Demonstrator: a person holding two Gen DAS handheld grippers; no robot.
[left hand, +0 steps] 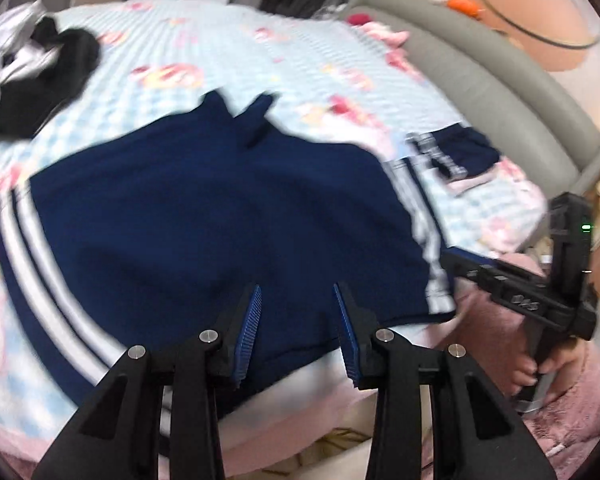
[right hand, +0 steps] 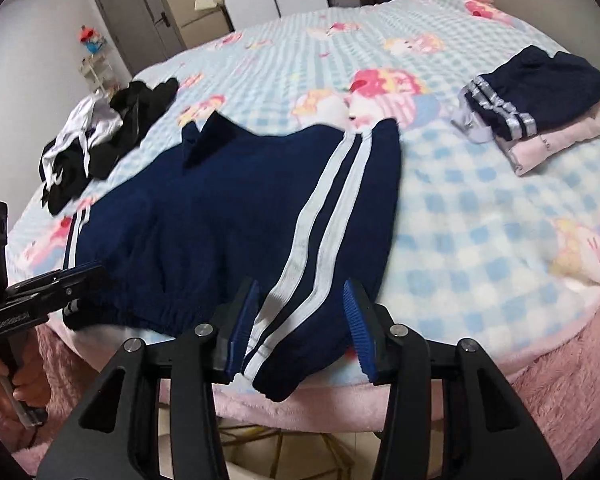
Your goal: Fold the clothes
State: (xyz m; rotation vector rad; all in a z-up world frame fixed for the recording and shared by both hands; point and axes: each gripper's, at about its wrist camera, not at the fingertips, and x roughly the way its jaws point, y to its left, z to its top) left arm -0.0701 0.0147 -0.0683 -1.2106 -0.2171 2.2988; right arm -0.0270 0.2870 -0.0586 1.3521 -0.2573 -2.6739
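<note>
1. Left wrist view: the left gripper (left hand: 297, 322) stood wide, jaws apart over the navy shorts (left hand: 220, 208) spread mid-frame on the bed (left hand: 228, 52). The right gripper (left hand: 456, 266) entered from the right edge; its jaw spacing was unclear here.
2. Right wrist view: the right gripper (right hand: 300, 322) stood wide over the shorts' white-striped hem at lower centre; folded clothes (right hand: 540, 88) lay upper right, a black-and-white pile (right hand: 100, 136) upper left.

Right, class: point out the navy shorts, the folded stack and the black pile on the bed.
Navy shorts (right hand: 204, 232): right wrist view, plain front panel.
Folded stack (right hand: 540, 80): right wrist view, navy top garment.
Black pile (right hand: 112, 140): right wrist view, black fabric in the middle.
</note>
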